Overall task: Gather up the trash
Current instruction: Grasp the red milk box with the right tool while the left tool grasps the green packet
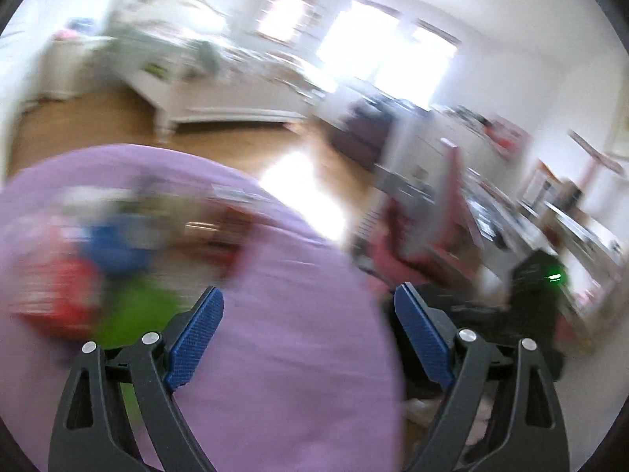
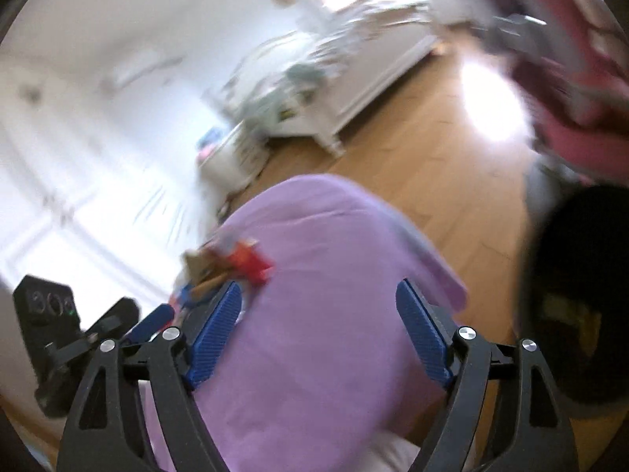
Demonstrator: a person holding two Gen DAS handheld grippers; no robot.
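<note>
Purple cloth (image 1: 283, 314) (blurred), littered with wrappers (image 2: 236, 265)

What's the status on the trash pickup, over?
Left gripper and right gripper: jaws open, nothing held. Trash pile lies blurred on the purple cloth, not gripped. Nothing blocking it.

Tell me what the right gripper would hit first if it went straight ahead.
Most likely the purple cloth: it fills the view between the open right gripper fingers. The wrappers lie left of that line. The picture is blurred, so depth is uncertain.
</note>
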